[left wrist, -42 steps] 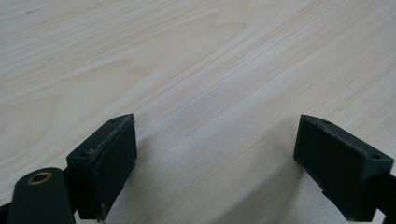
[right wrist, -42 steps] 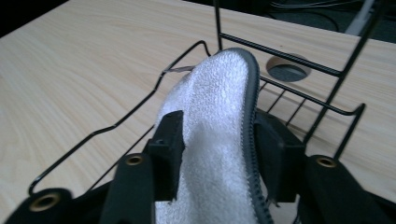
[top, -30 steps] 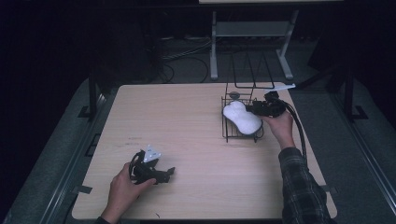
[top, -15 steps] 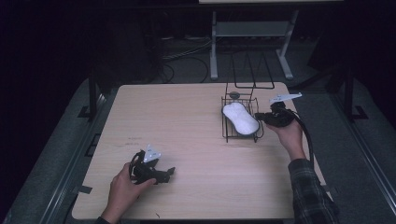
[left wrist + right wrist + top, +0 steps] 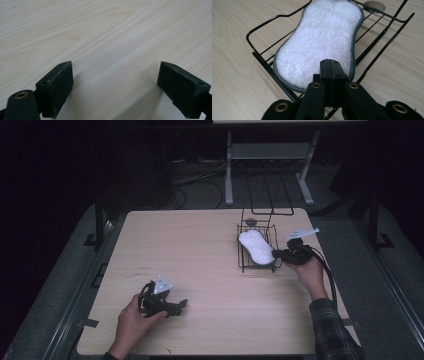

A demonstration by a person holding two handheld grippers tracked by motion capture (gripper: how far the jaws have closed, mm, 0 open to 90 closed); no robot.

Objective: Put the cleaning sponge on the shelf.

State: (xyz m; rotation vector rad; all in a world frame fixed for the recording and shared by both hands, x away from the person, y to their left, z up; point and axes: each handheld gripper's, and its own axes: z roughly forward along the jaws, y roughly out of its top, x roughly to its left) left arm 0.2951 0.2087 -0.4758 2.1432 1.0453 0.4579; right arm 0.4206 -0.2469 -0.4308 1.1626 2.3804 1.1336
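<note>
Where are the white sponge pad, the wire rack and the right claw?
white sponge pad (image 5: pixel 322 42): right gripper view, middle of its fluffy top.
wire rack (image 5: pixel 262 25): right gripper view, its raised black rim.
right claw (image 5: pixel 331 65): right gripper view, the seam where its closed tips meet.

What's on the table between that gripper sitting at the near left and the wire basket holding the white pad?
Nothing: in the high view, bare wooden tabletop runs from the left gripper to the wire basket holding the white scrubbing pad.
</note>
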